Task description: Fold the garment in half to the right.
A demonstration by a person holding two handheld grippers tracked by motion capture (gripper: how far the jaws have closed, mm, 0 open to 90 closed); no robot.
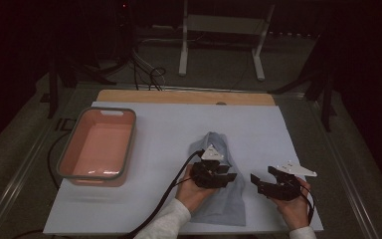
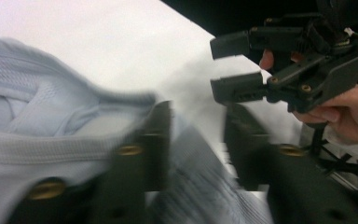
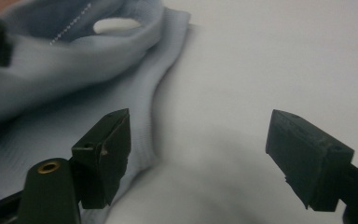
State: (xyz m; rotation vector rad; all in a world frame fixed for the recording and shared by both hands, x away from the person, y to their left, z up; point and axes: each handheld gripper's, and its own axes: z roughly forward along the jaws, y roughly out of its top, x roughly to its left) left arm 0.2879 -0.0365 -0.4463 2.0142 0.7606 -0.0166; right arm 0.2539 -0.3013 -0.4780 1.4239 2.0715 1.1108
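High view: light blue shirt (image 1: pixel 219 186) lying partly folded on the white surface (image 1: pixel 169 134), near the front edge and a bit right of centre, well apart from the pink tub (image 1: pixel 69 149) over on the left. Left gripper (image 1: pixel 229 177) sitting right over the cloth, jaws parted, nothing pinched between them as far as visible. Looks like a fold just laid down and let go, hence the hand parked on top of the fabric.

Left gripper view: blurry, but ribbed collar (image 2: pixel 51 144) running under the jaws, cloth passing beneath and between them, no squeeze on it. Other gripper and its hand (image 2: pixel 340 116) farther off at upper right.

Right gripper (image 1: pixel 262 183) hanging just beside the shirt's right edge, jaws wide apart and empty. Right gripper view: shirt hem (image 3: pixel 144 140) by the left jaw, bare surface under the other. Probably waiting there to catch that edge for the next fold, or to pin it flat.

Guessing folding is partway done, tub likely the drop-off spot. Main worry: cloth snagging on the left jaws and pulling the fold open.
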